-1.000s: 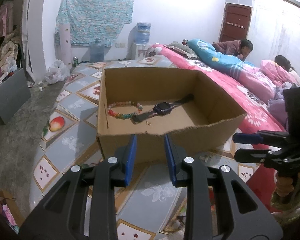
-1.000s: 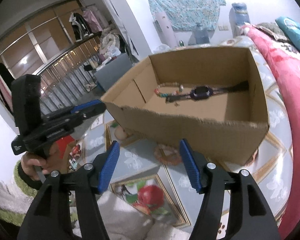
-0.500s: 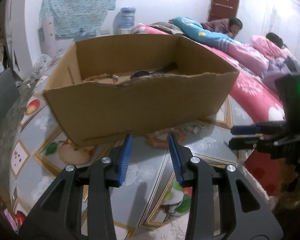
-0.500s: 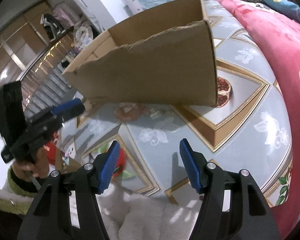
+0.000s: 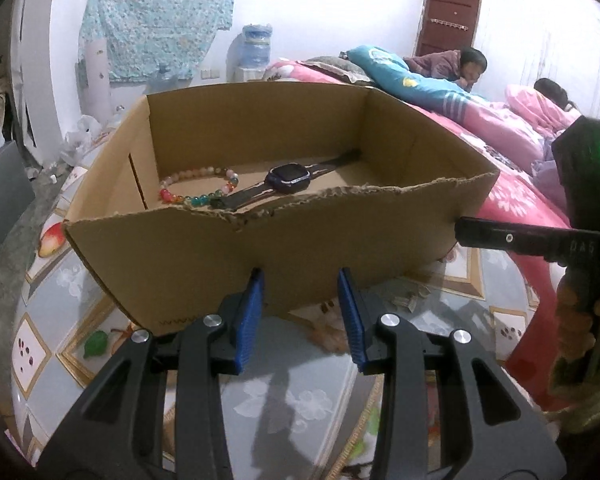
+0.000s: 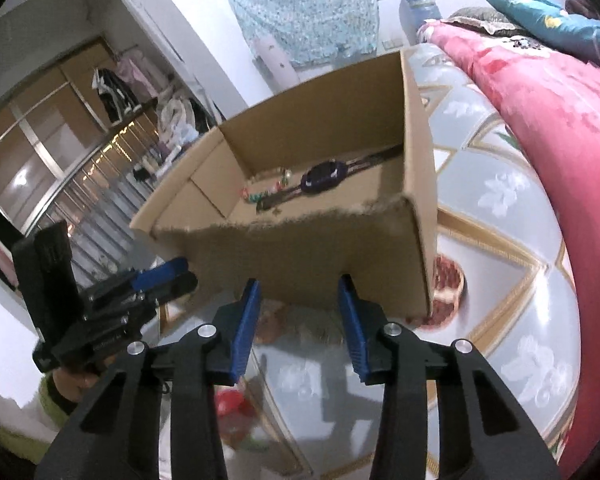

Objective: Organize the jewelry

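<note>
An open cardboard box (image 5: 260, 248) stands on a patterned mat. Inside lie a colourful bead bracelet (image 5: 196, 192) and a dark smartwatch (image 5: 288, 178); both also show in the right wrist view, the bracelet (image 6: 266, 194) and the watch (image 6: 324, 172). My left gripper (image 5: 300, 312) is open and empty just before the box's near wall. My right gripper (image 6: 298, 312) is open and empty, also at the box (image 6: 320, 248) front. A beaded item (image 5: 328, 332) lies on the mat beside the box, partly hidden.
The mat (image 5: 292, 400) with fruit pictures covers the surface. A bed with pink quilt (image 5: 512, 184) and two people lies to the right. A water dispenser (image 5: 256, 48) stands at the back wall. A clothes rack (image 6: 132, 88) is left.
Both grippers rose and tilted back so the box's inside shows again. The right gripper's jaws have narrowed. The left gripper stays open.
</note>
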Tool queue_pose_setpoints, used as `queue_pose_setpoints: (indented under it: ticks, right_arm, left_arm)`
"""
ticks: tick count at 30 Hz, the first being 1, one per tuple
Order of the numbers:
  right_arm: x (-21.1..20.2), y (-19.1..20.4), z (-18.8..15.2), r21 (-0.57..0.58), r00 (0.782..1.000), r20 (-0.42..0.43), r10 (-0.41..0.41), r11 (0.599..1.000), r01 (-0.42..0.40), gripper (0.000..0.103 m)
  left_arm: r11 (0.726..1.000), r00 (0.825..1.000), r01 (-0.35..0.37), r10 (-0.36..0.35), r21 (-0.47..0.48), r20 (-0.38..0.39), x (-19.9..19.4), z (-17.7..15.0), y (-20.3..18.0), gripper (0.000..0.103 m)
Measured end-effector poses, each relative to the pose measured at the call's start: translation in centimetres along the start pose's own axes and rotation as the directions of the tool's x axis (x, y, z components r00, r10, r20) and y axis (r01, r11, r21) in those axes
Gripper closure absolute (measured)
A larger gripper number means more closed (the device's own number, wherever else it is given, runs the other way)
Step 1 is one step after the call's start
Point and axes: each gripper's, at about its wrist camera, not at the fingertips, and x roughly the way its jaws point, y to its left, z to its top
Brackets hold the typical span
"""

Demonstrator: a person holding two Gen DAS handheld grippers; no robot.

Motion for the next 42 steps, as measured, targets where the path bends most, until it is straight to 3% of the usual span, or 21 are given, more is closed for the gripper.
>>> queue_pose_setpoints:
  ticks: [3,5,8,11,16,18,20,25,33,42]
  right_arm:
    - [0.3,-0.1,0.2,-0.005,1.0,-0.002,-0.005,1.0,0.005,0.064]
    - [0.2,-0.1,-0.3,-0.009,1.0,-0.007,-0.008,1.0,0.008,0.064]
    - [0.2,-0.6,-1.3,0.005,0.999,-0.032,-0.008,1.0,0.008,0.064]
    - [0.5,-1.2,-2.1,0.022,0.998,-0.06,-0.011,1.0,0.012,0.064]
    - [0.4,-1.5,-2.5,0.028,0.998,-0.066,-0.01,1.0,0.012,0.064]
    - [0.4,-1.5,-2.5,0.029,0.998,-0.065,-0.006,1.0,0.008,0.064]
    - [0.3,-1.6,-2.7,0.033,0.998,-0.063,-0.003,0.999,0.005,0.064]
    - [0.2,-1.9,-2.9,0.04,0.998,-0.064,0.001,0.999,0.002,0.064]
    - [0.1,-2.0,-3.5,0.041,0.997,-0.076,-0.004,0.999,0.007,0.064]
    - [0.2,-1.2,-4.7,-0.024,0.992,-0.105,-0.076,0.997,0.074,0.064]
  left_arm:
    - [1.0,1.0,0.003,-0.003,-0.001,0.008,-0.2,0.1,-0.2,0.067]
    - [0.998,0.999,0.049,-0.05,0.032,0.007,-0.4,-0.3,-1.4,0.067]
    - [0.984,0.994,0.104,-0.098,0.143,-0.048,-0.1,-1.5,-4.2,0.067]
    - [0.949,0.995,0.059,-0.03,0.309,-0.097,1.2,-2.9,-7.4,0.067]
    - [0.909,0.991,0.009,0.048,0.416,-0.128,3.1,-3.6,-9.3,0.067]
    - [0.907,0.988,0.005,0.061,0.421,-0.143,3.7,-3.5,-9.3,0.068]
    - [0.908,0.984,0.004,0.071,0.42,-0.164,4.4,-3.4,-8.7,0.078]
    - [0.923,0.982,0.007,0.066,0.384,-0.176,4.4,-3.0,-7.9,0.09]
    - [0.959,0.977,-0.013,0.072,0.282,-0.198,2.9,-3.8,-4.7,0.091]
    - [0.962,0.968,-0.103,0.155,0.254,-0.197,2.0,-4.5,-2.9,0.09]
